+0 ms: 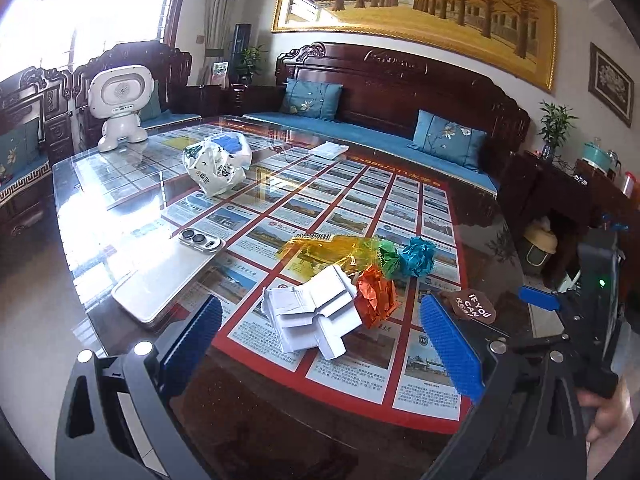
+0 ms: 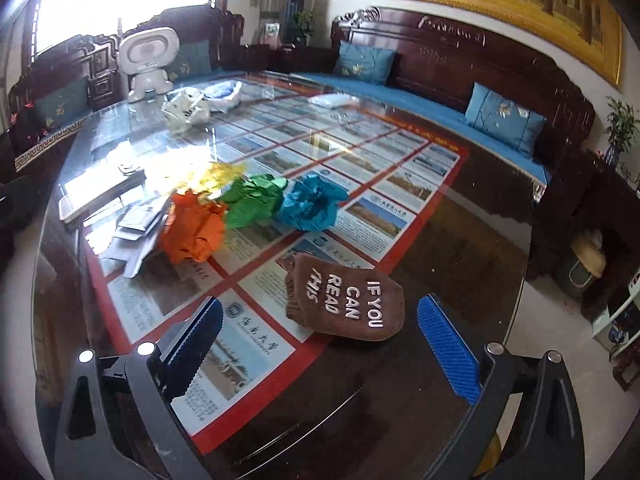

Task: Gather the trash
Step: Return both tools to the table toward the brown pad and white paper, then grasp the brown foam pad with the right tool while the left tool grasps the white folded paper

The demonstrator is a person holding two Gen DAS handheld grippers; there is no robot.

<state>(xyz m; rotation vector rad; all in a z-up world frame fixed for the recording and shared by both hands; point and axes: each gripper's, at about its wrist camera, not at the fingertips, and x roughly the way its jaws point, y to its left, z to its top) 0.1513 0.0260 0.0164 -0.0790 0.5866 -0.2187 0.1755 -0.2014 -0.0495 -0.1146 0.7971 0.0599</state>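
- Glass covered the low table (image 1: 120, 184), a poster of photo cards under it, dark carved sofas with blue cushions beyond.
- Left gripper (image 1: 320, 332) hung with its blue pads spread wide, holding nothing; the folded white paper (image 1: 316, 316) lay right between them, just ahead.
- Right gripper (image 2: 320, 344) was likewise wide apart and empty, hovering over a brown sock (image 2: 348, 300) lettered "IF YOU CAN READ THIS", whose long axis ran up-left to down-right across the opening.
- I judged the left one nearer the paper and the orange wad (image 1: 376, 296), which touched it; the right one nearer the sock.
- Crumpled wads counted three: orange, green (image 1: 390, 258), blue (image 1: 418, 256), in a row running away to the right, green and blue touching.
- One yellow cellophane wrapper (image 1: 320, 246) lay behind them.
- One phone (image 1: 168, 272) lay face down to the left.
- Farther off sat one white plastic bag (image 1: 218, 164), one flat packet (image 1: 328, 149) and one white robot toy (image 1: 120, 104).
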